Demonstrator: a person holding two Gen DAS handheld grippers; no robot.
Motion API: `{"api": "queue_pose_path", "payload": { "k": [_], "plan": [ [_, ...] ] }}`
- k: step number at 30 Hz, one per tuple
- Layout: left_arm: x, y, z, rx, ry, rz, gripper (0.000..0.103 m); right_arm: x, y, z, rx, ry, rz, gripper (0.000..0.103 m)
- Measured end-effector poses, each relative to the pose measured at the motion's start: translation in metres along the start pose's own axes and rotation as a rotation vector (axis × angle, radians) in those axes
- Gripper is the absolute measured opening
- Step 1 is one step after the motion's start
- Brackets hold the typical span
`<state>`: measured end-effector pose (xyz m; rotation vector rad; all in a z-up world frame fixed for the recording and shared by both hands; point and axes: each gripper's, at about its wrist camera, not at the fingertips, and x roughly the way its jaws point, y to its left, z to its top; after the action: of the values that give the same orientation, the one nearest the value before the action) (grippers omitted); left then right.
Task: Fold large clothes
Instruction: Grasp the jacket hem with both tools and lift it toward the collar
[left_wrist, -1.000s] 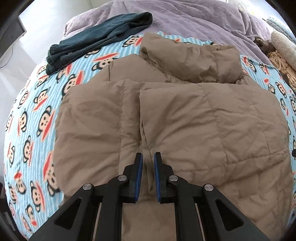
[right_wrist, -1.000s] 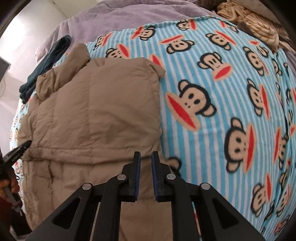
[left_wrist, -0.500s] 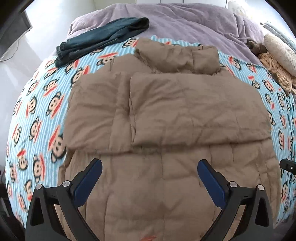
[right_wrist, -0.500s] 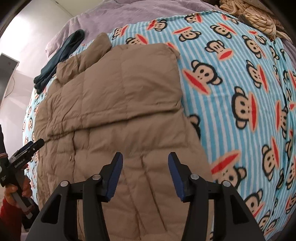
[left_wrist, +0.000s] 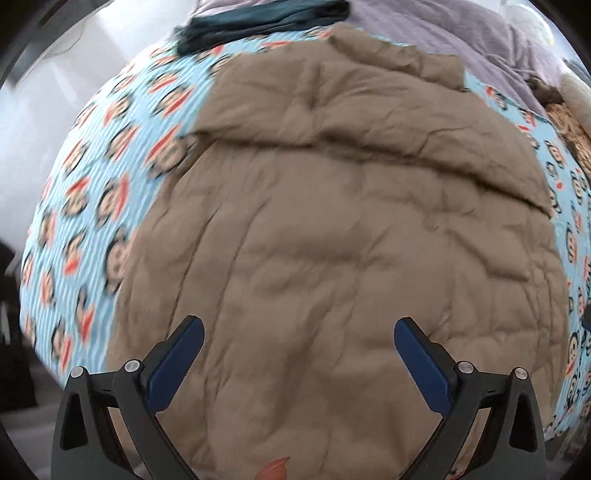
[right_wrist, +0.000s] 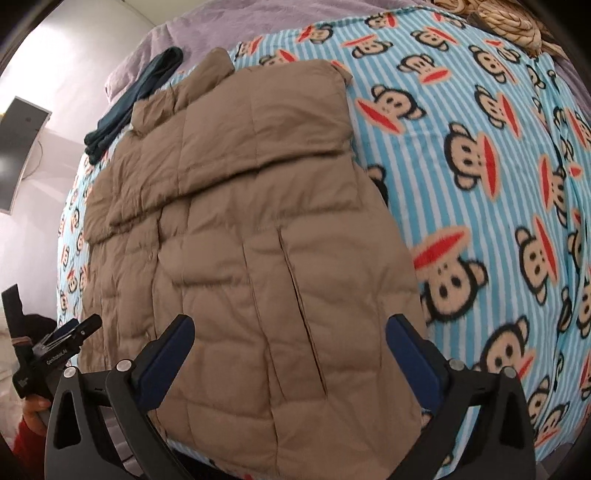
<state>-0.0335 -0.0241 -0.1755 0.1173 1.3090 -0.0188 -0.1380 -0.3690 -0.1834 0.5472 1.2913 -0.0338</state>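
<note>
A tan quilted puffer jacket (left_wrist: 332, 229) lies flat on the monkey-print blanket, sleeves folded across its upper half, collar at the far end. It also shows in the right wrist view (right_wrist: 243, 229). My left gripper (left_wrist: 299, 343) is open and empty over the jacket's near hem. My right gripper (right_wrist: 290, 339) is open and empty over the hem's right part. The left gripper also shows at the left edge of the right wrist view (right_wrist: 70, 332).
A blue striped monkey-print blanket (right_wrist: 480, 184) covers the bed. Folded dark teal clothes (left_wrist: 258, 18) lie beyond the jacket's collar on a purple cover (left_wrist: 443, 29). A woven item (right_wrist: 498, 18) sits far right. A dark screen (right_wrist: 18, 147) stands at the left.
Both grippers have opened, let go of the jacket's folded sleeves and pulled back toward the near hem. The sleeves now lie folded across the jacket's upper half.
</note>
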Motion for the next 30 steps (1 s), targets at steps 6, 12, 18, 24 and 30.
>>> {"api": "queue_pose_path", "payload": {
  "k": [6,12,18,24,30],
  "plan": [
    [0.002,0.040,-0.030,-0.055,0.041,-0.043,0.103,-0.001,-0.010,-0.028,0.088,0.054,0.031,0.103],
    [0.002,0.091,-0.062,-0.130,0.065,-0.204,0.103,-0.003,-0.031,-0.078,0.346,0.031,0.178,0.103],
    [0.013,0.146,-0.102,-0.273,0.144,-0.364,0.103,0.000,-0.051,-0.142,0.561,0.016,0.267,0.103],
    [0.043,0.162,-0.127,-0.394,0.222,-0.492,0.103,0.019,-0.060,-0.179,0.732,-0.002,0.386,0.103],
    [0.052,0.150,-0.119,-0.439,0.187,-0.541,0.103,0.041,-0.058,-0.183,0.818,-0.060,0.473,0.102]
  ]
}}
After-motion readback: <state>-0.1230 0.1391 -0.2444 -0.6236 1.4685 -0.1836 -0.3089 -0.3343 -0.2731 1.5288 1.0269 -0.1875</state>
